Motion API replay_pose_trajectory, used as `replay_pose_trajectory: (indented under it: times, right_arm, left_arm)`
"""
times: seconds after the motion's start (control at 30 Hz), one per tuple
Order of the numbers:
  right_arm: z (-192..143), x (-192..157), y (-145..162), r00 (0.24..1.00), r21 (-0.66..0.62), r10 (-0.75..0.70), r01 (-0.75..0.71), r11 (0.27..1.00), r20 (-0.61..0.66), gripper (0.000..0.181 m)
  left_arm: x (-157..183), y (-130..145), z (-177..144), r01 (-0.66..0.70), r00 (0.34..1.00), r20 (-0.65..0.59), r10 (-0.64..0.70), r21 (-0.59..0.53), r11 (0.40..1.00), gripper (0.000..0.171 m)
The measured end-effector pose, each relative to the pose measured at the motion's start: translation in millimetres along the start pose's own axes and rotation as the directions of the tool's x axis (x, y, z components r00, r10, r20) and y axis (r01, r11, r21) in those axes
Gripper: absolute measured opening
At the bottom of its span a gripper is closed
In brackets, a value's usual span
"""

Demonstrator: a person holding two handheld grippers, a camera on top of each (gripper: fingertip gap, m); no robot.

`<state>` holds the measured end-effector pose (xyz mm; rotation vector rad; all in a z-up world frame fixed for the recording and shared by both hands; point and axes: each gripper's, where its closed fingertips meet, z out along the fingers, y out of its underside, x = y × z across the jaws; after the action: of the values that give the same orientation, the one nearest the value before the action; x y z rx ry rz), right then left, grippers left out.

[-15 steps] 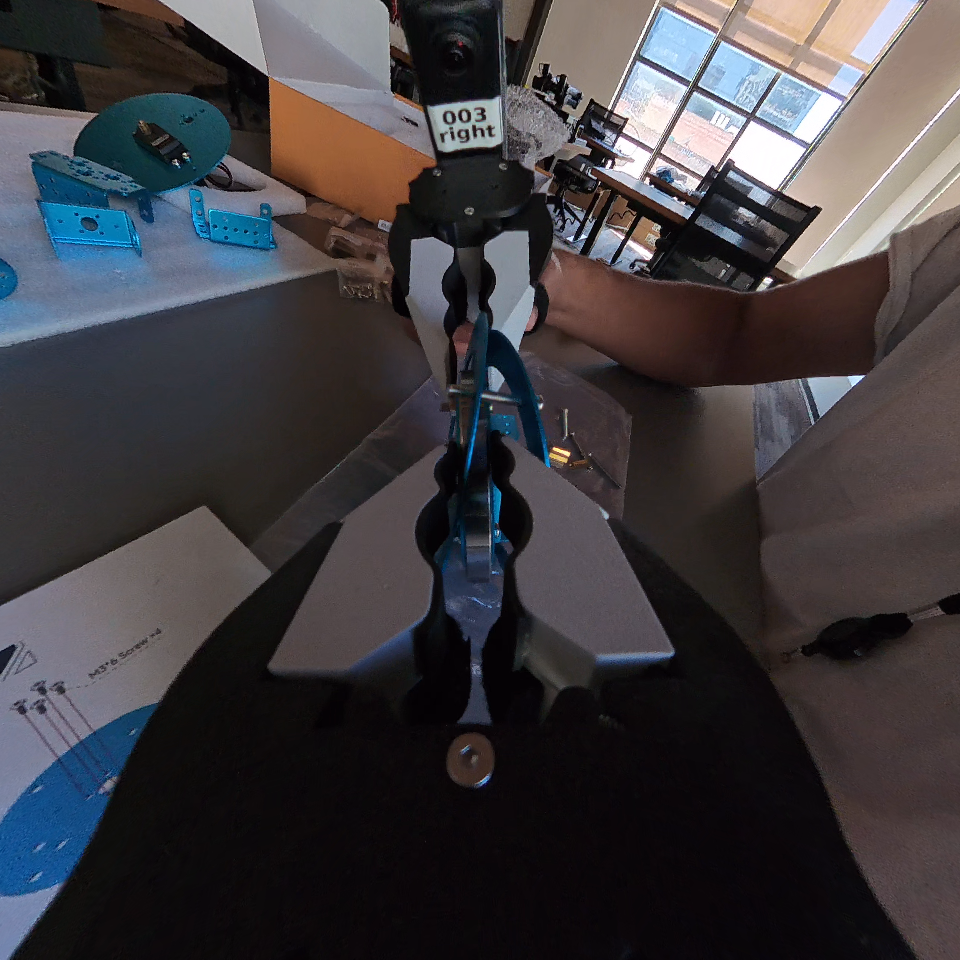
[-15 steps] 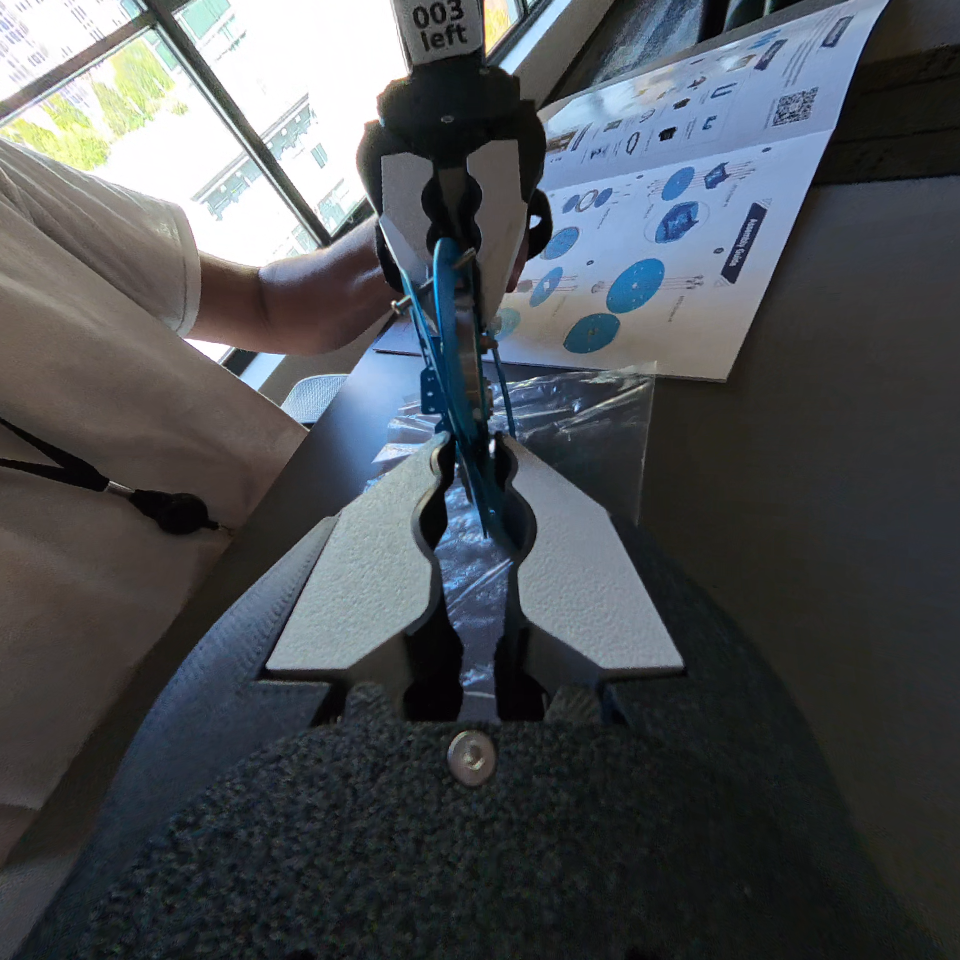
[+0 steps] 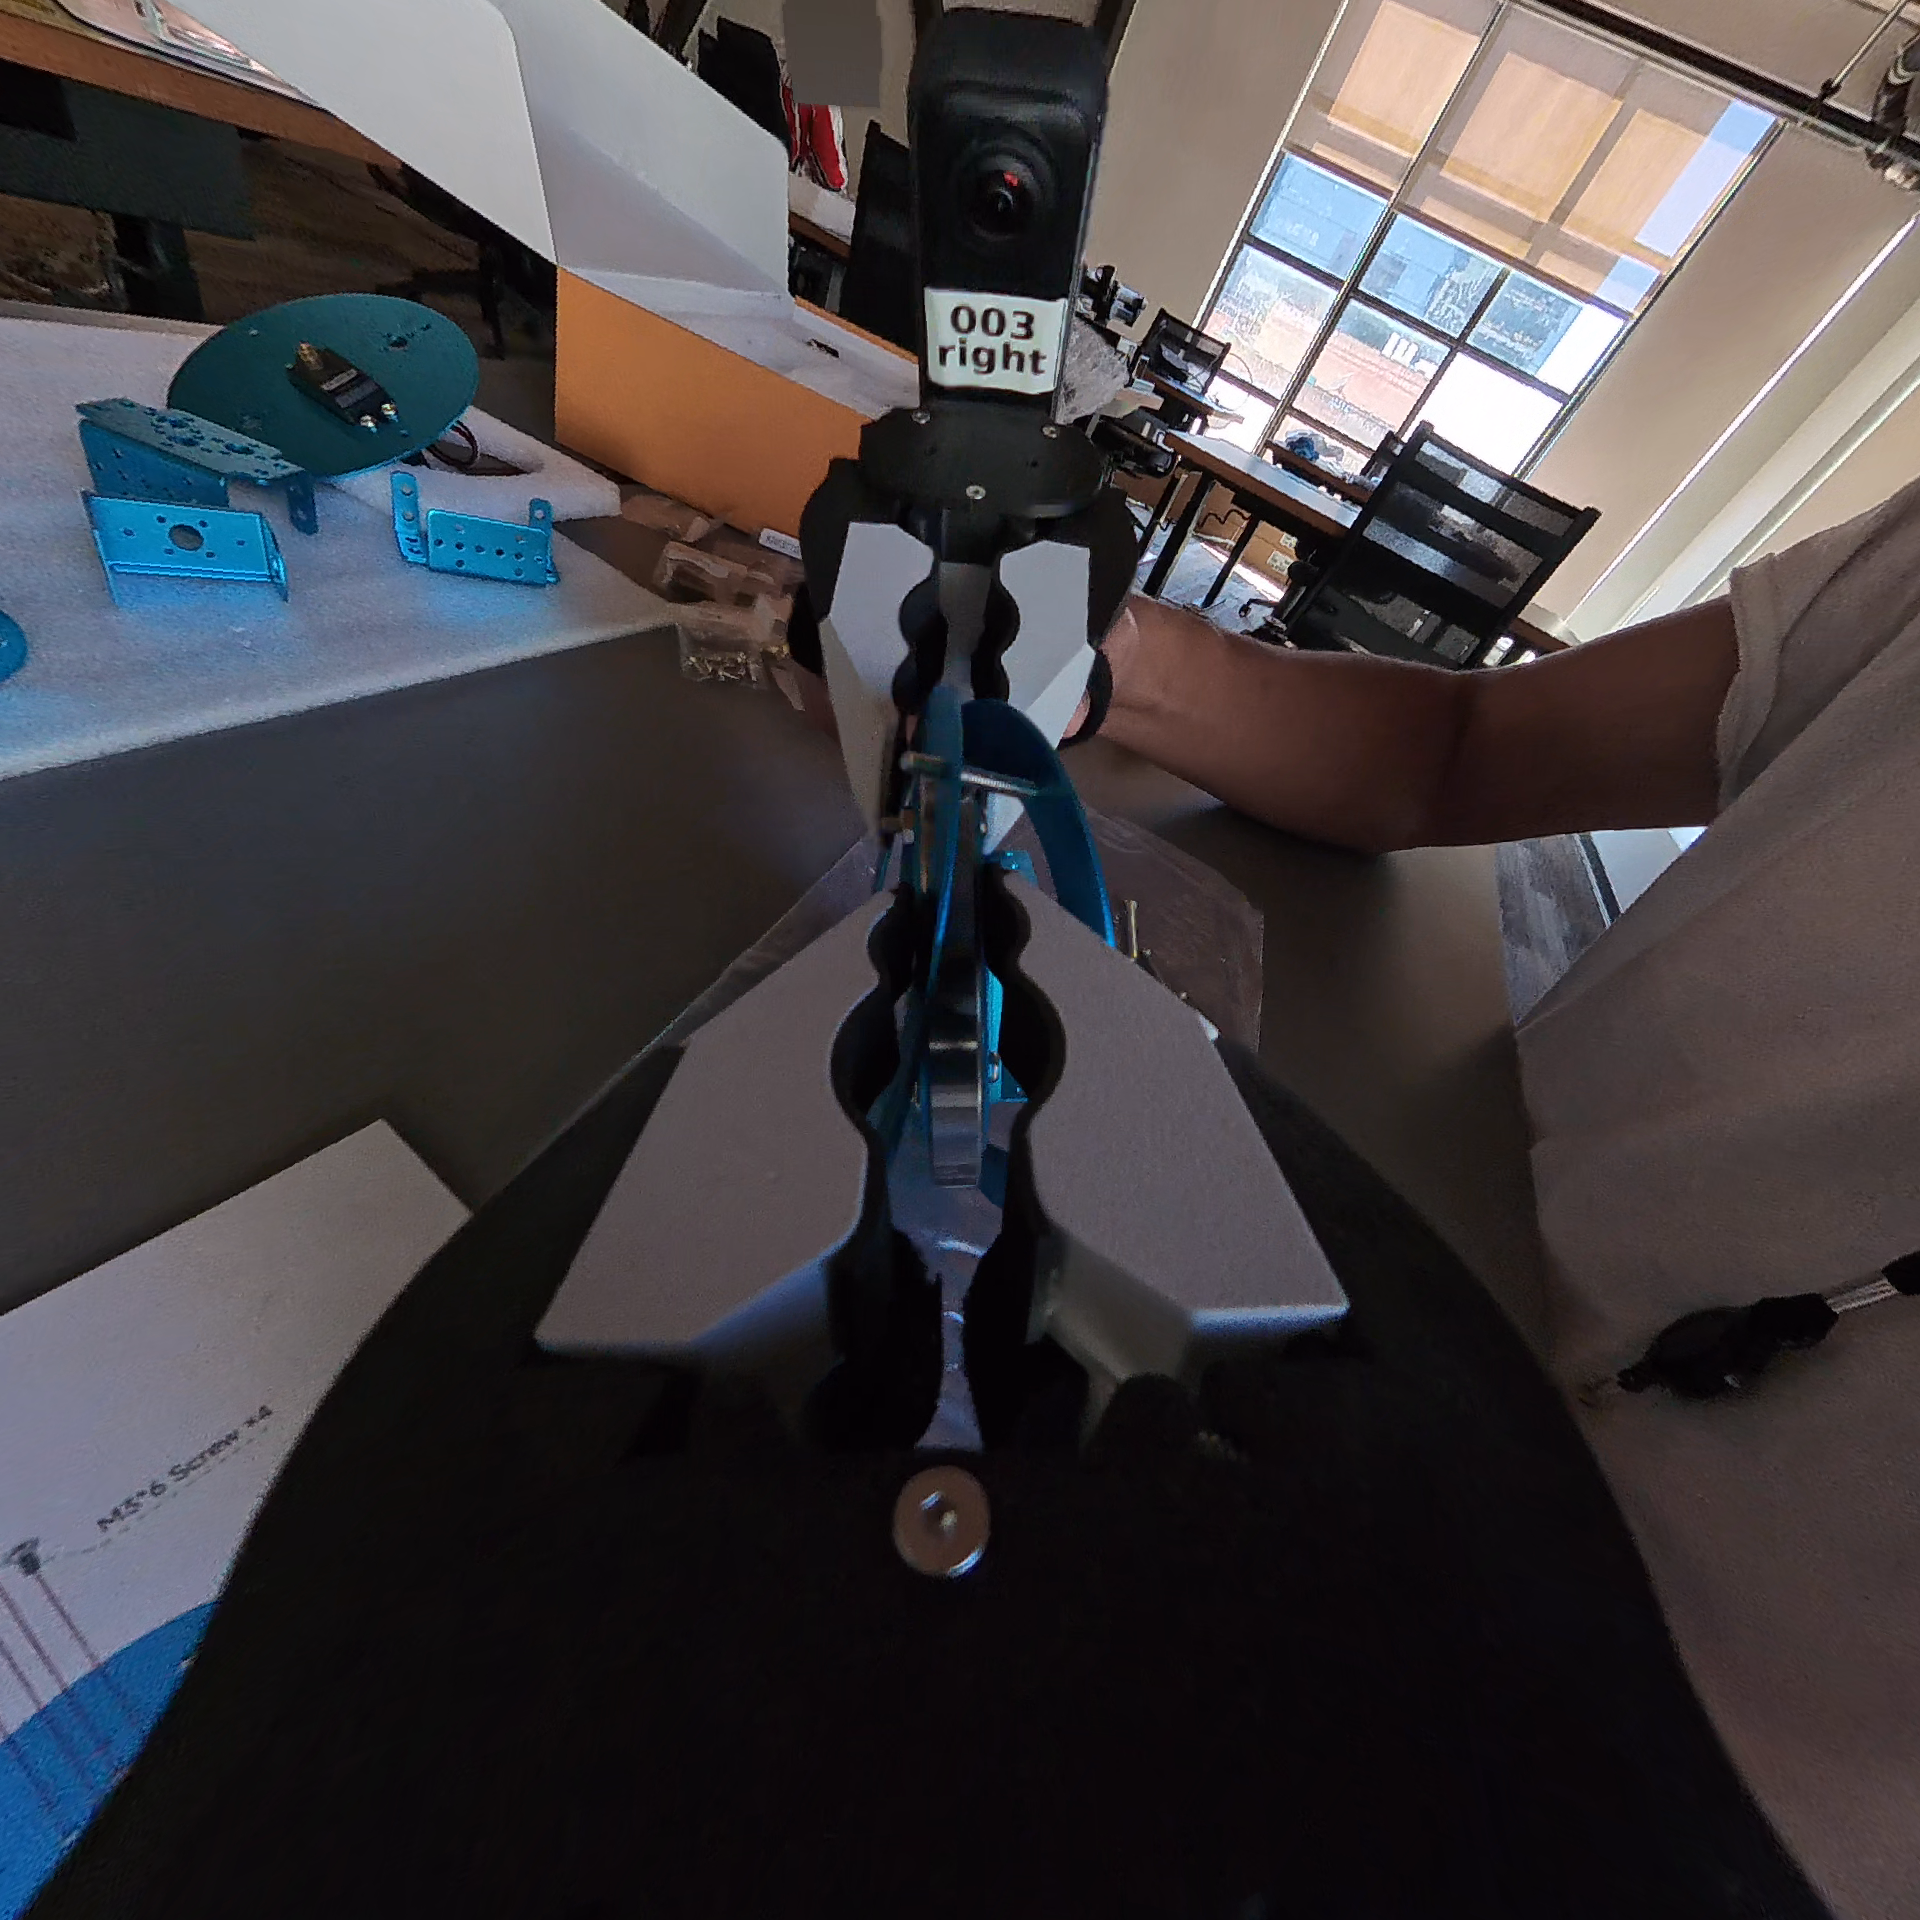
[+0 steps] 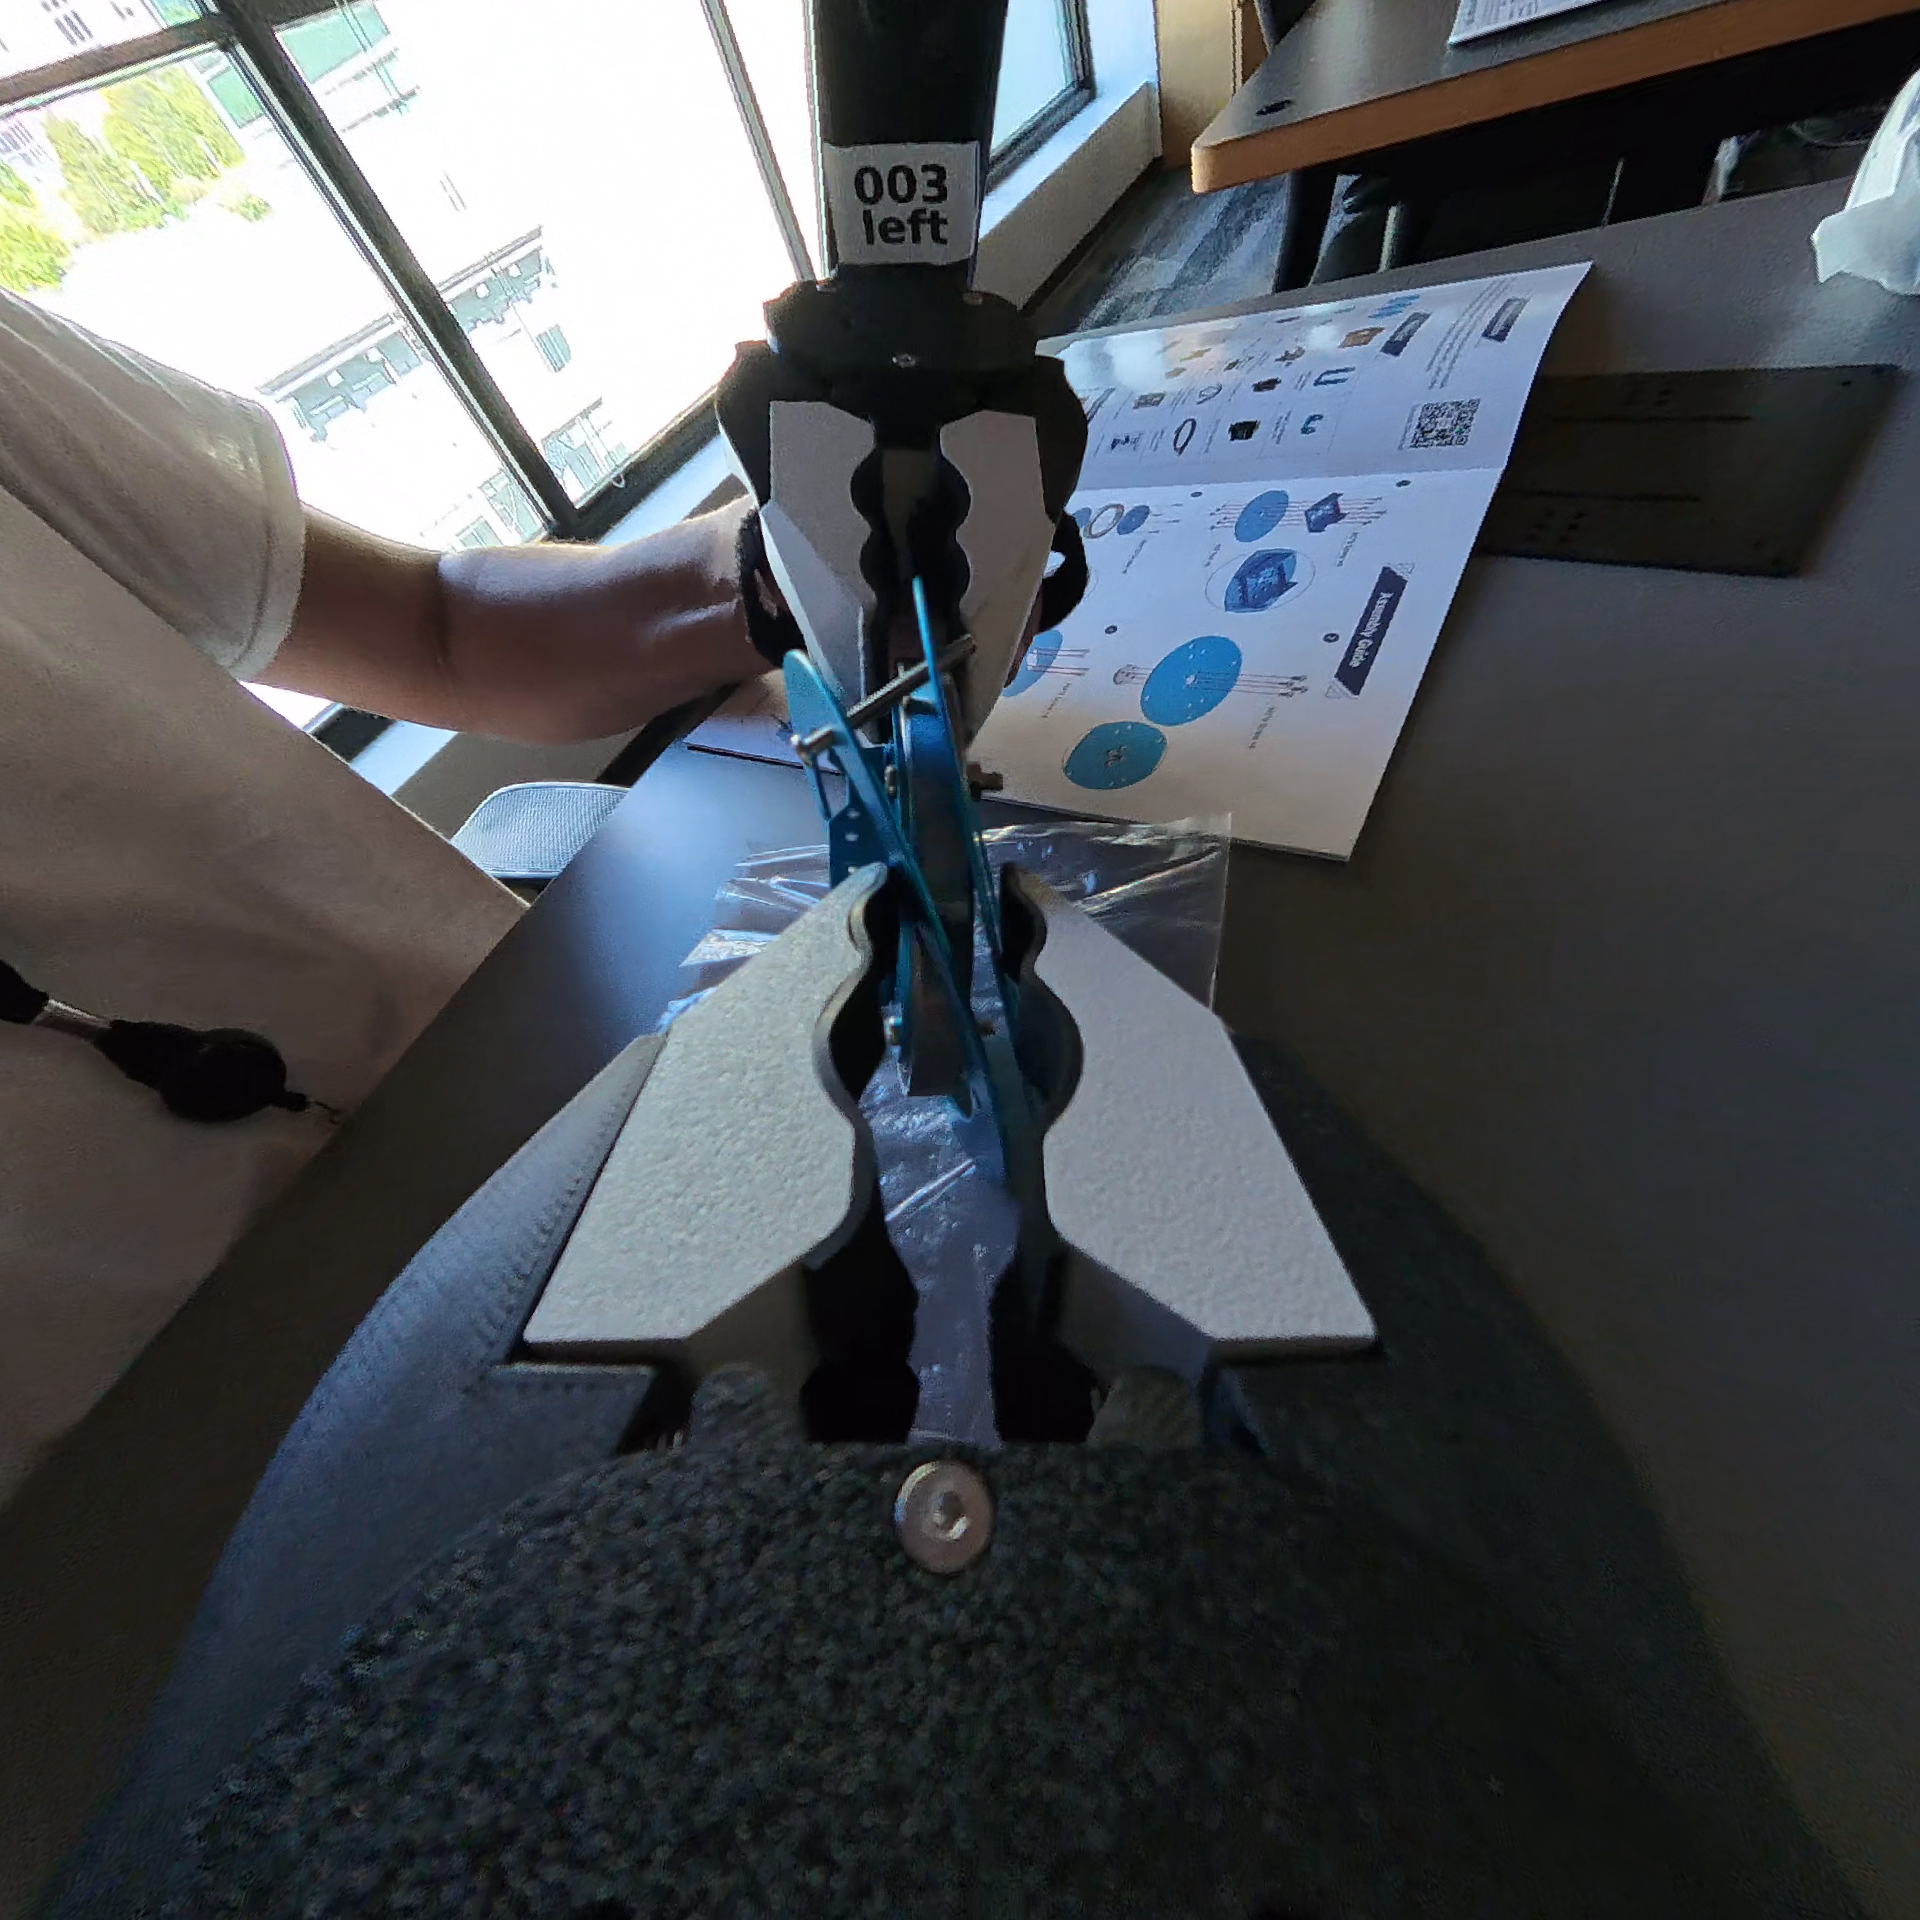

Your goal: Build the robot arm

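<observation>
A blue metal assembly (image 3: 1070,821) of round plates joined by silver standoffs, with a silver ring, hangs edge-on above the dark table (image 4: 1558,1039). My left gripper (image 3: 951,914) is shut on its near edge. My right gripper (image 3: 951,707) faces it from the far side and is shut on the opposite edge. In the right wrist view the assembly (image 4: 831,727) runs from my right gripper (image 4: 940,894) to the left gripper (image 4: 920,644). A person's forearms hold both grippers.
White foam at the left carries blue brackets (image 3: 182,540), a teal disc with a black servo (image 3: 322,384) and loose screws (image 3: 727,665). An orange and white box (image 3: 675,416) stands behind. A printed booklet (image 4: 1299,623) and a clear plastic bag (image 4: 1122,883) lie under the assembly. The grippers are tip to tip, or close to it.
Both grippers have tilted together with the assembly still clamped between them. In the right wrist view the booklet now lies more level and the plates look turned a little.
</observation>
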<state>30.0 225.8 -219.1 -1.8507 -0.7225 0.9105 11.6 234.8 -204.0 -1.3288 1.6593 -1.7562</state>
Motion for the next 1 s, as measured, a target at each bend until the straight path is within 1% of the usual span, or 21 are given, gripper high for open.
replay_pose_trajectory:
  times: [0.1, 0.17, 0.27, 0.33, 0.43, 0.47, 0.5, 0.53, 0.63, 0.7, 0.73, 0.77, 0.83, 0.87, 0.9, 0.97, 1.0]
  right_arm:
    - [-0.1, -2.0, 7.5, 0.997, -0.011, 0.076, -0.076, 0.997, 0.027, 0.013]
    - [-0.1, -5.2, 7.9, 0.993, 0.006, 0.110, -0.111, 0.994, 0.052, 0.012]
    - [0.0, -8.7, 5.3, 0.993, 0.012, 0.104, -0.105, 0.994, 0.057, 0.012]
    - [-0.4, -10.4, 0.3, 0.992, 0.030, 0.107, -0.109, 0.994, 0.069, 0.011]
    - [1.2, -13.1, -2.2, 0.992, 0.025, 0.092, -0.094, 0.995, 0.088, 0.011]
    - [1.4, -12.7, -1.7, 0.994, 0.015, 0.077, -0.079, 0.997, 0.081, 0.011]
    - [1.4, -12.2, -1.1, 0.995, 0.003, 0.064, -0.064, 0.998, 0.074, 0.011]
    - [1.1, -11.6, -0.6, 0.996, -0.007, 0.054, -0.054, 0.999, 0.067, 0.011]
    - [-0.1, -11.4, -0.9, 0.996, -0.007, 0.054, -0.053, 0.999, 0.065, 0.012]
    - [0.1, -10.4, -0.7, 0.996, -0.010, 0.060, -0.060, 0.998, 0.062, 0.012]
    - [0.4, -10.6, -1.4, 0.996, -0.009, 0.067, -0.066, 0.998, 0.064, 0.012]
    - [0.8, -11.1, -2.0, 0.995, -0.008, 0.072, -0.072, 0.997, 0.068, 0.012]
    - [3.0, -12.7, -2.1, 0.995, -0.013, 0.074, -0.073, 0.997, 0.071, 0.012]
    - [4.4, -14.1, -2.4, 0.995, -0.015, 0.073, -0.072, 0.997, 0.075, 0.011]
    - [5.6, -15.6, -2.8, 0.994, -0.017, 0.070, -0.069, 0.997, 0.081, 0.011]
    - [7.9, -17.5, -3.1, 0.994, -0.021, 0.066, -0.064, 0.998, 0.086, 0.011]
    - [8.5, -17.9, -3.1, 0.994, -0.021, 0.063, -0.062, 0.998, 0.085, 0.012]
  left_arm:
    - [-0.4, 3.9, 2.9, -0.030, 1.000, 0.006, 0.030, -0.003, 1.000, 0.012]
    - [2.3, 4.2, 2.9, -0.050, 0.999, -0.003, 0.050, -0.003, 0.999, 0.012]
    - [5.2, 3.0, 1.2, -0.075, 0.997, 0.000, 0.075, 0.012, 0.997, 0.012]
    - [7.1, 2.3, -1.1, -0.044, 0.999, -0.015, 0.045, 0.030, 0.999, 0.013]
    - [8.3, 8.7, -6.4, -0.023, 0.999, -0.035, 0.024, 0.005, 1.000, 0.012]
    - [9.3, 9.5, -9.7, -0.015, 0.999, -0.045, 0.015, 0.007, 1.000, 0.016]
    - [11.7, 9.4, -14.1, 0.002, 0.998, -0.067, -0.001, 0.013, 1.000, 0.023]
    - [13.1, 8.5, -19.2, 0.027, 0.996, -0.087, -0.025, 0.023, 0.999, 0.025]
    - [13.5, 6.2, -32.5, 0.065, 0.992, -0.109, -0.059, 0.056, 0.996, 0.038]
    - [15.6, 2.4, -36.4, 0.041, 0.996, -0.089, -0.033, 0.089, 0.995, 0.046]
    - [16.2, 1.2, -36.1, 0.024, 0.998, -0.064, -0.018, 0.092, 0.995, 0.055]
    - [14.6, 1.9, -33.6, -0.004, 1.000, -0.016, 0.005, 0.076, 0.997, 0.060]
    - [9.8, 6.6, -24.9, -0.071, 0.994, 0.089, 0.070, 0.007, 0.997, 0.069]
    - [4.9, 8.5, -21.2, -0.083, 0.986, 0.143, 0.087, -0.028, 0.996, 0.068]
    - [1.9, 11.1, -18.1, -0.086, 0.981, 0.170, 0.096, -0.064, 0.994, 0.068]
    - [6.8, 14.6, -12.9, -0.084, 0.985, 0.140, 0.099, -0.104, 0.991, 0.048]
    - [6.9, 13.5, -11.4, -0.081, 0.985, 0.141, 0.096, -0.106, 0.991, 0.048]
